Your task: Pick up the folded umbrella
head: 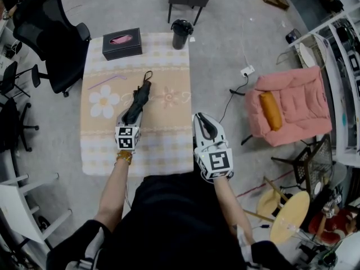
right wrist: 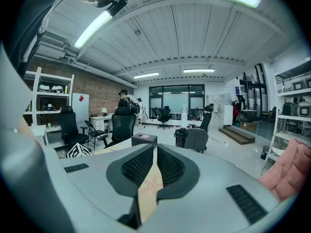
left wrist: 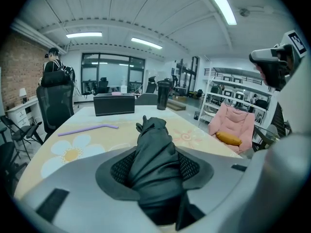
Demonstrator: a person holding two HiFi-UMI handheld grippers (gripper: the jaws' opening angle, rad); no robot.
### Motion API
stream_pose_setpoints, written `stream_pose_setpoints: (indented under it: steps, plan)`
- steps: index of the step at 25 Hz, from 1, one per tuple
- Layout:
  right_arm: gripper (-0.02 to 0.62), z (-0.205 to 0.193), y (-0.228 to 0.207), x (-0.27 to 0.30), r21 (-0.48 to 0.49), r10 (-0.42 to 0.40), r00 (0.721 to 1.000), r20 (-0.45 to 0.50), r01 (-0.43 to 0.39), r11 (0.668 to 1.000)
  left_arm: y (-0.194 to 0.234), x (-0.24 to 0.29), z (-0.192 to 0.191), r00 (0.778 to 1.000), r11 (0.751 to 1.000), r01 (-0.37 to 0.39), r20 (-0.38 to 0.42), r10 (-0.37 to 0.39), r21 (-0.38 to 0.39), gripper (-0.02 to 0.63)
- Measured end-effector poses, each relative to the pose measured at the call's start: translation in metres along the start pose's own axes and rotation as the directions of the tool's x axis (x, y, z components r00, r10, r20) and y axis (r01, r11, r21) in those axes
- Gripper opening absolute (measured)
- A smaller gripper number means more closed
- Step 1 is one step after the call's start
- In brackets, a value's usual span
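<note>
The folded umbrella [head: 139, 100] is black, crumpled, perhaps looped at its tip.

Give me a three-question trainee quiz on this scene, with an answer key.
1. True or false: the left gripper is clamped on the folded umbrella.
2. In the head view, what lies on the tablecloth left of the umbrella? A) purple straw B) scissors C) spoon
3. Fill in: the right gripper holds ____.
Key: 1 true; 2 A; 3 nothing.
</note>
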State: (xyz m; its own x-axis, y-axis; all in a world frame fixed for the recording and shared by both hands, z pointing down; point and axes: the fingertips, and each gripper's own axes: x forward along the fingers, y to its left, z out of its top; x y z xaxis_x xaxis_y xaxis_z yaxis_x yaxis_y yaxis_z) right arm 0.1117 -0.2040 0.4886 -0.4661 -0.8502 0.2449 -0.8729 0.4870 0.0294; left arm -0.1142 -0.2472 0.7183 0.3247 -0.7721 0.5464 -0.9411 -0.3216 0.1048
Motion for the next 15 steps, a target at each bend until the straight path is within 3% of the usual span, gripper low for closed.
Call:
stream_pose_setpoints:
  steps: [15]
  plan:
    - [0.017, 0.008, 0.003, 0.002, 0.002, 0.002, 1.000, 0.022, -0.002, 1.000, -0.007, -0.029, 0.047, 0.994, 1.000, -0.014, 0.108, 0.013, 0.008, 0.209]
